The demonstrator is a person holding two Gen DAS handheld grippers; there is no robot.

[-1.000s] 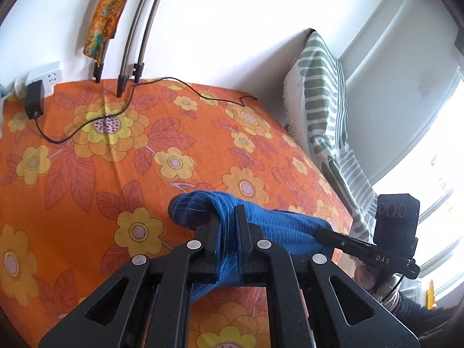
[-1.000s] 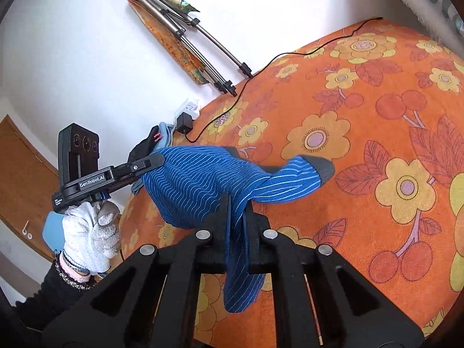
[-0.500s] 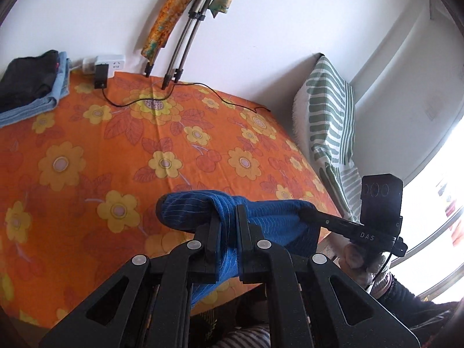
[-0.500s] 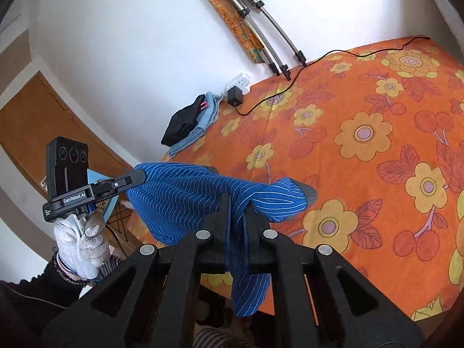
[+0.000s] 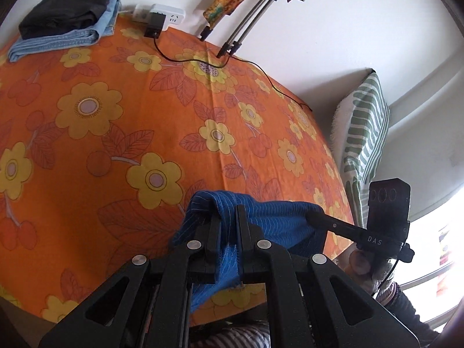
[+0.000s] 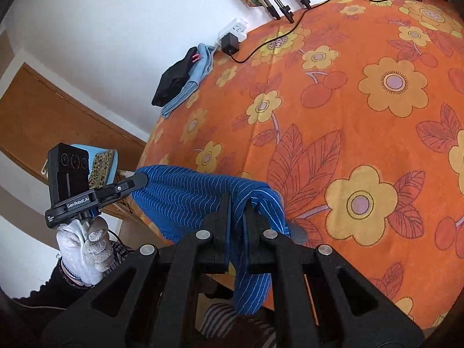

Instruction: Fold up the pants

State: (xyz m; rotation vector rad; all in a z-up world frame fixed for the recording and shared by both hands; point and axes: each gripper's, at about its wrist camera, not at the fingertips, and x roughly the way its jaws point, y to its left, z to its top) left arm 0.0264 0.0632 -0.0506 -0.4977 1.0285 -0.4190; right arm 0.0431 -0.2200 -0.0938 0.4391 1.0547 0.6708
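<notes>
The blue striped pants (image 5: 278,220) hang stretched between both grippers, held up above the near edge of the orange flowered bed (image 5: 116,121). My left gripper (image 5: 227,217) is shut on one end of the pants. My right gripper (image 6: 236,203) is shut on the other end (image 6: 185,194), with a length of cloth hanging down below it. In the left wrist view the right gripper (image 5: 311,217) shows at the right. In the right wrist view the left gripper (image 6: 139,179) shows at the left, held by a white-gloved hand.
A folded stack of black and light blue clothes (image 5: 66,20) lies at the far left corner of the bed. A power strip with charger (image 5: 158,18) and a black cable (image 5: 252,66) lie along the wall. Tripod legs (image 5: 240,26) lean there. A striped cushion (image 5: 362,133) stands at right.
Both grippers have lifted and pulled back toward the near bed edge with the pants between them. More of the bed and the folded stack now show.
</notes>
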